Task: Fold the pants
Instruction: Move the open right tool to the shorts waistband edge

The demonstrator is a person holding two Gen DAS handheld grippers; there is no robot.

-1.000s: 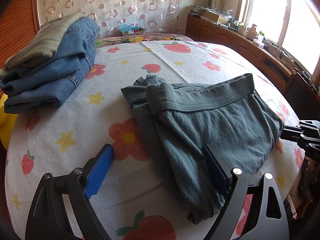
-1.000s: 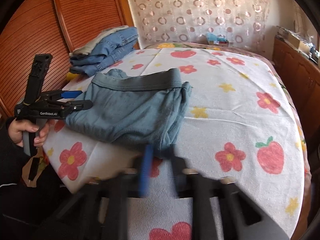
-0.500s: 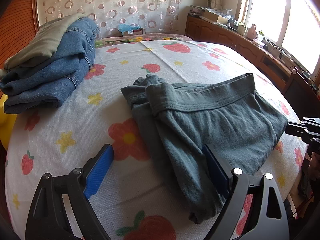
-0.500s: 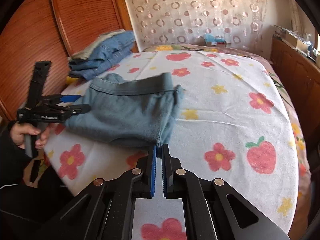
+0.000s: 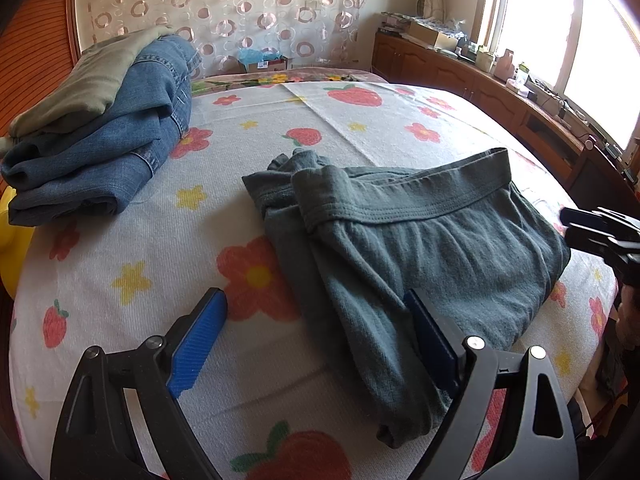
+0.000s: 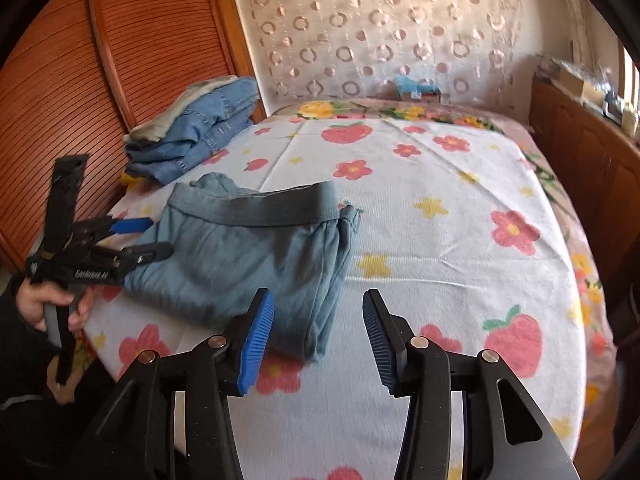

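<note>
We keep the grey pants (image 5: 420,248) folded near the bed's (image 6: 460,240) front edge; our right gripper (image 6: 318,332) fingers are opening, empty, while the left gripper (image 5: 316,336) waits wide, holding nothing

The bed (image 6: 460,240) lies bare to the right of the pants (image 6: 256,256), open out to its right edge and up to the curtain (image 6: 380,28). On the left, folded jeans (image 6: 200,132) sit against the wooden panel (image 6: 80,80). A wooden cabinet (image 6: 580,152) lines the right side.
</note>
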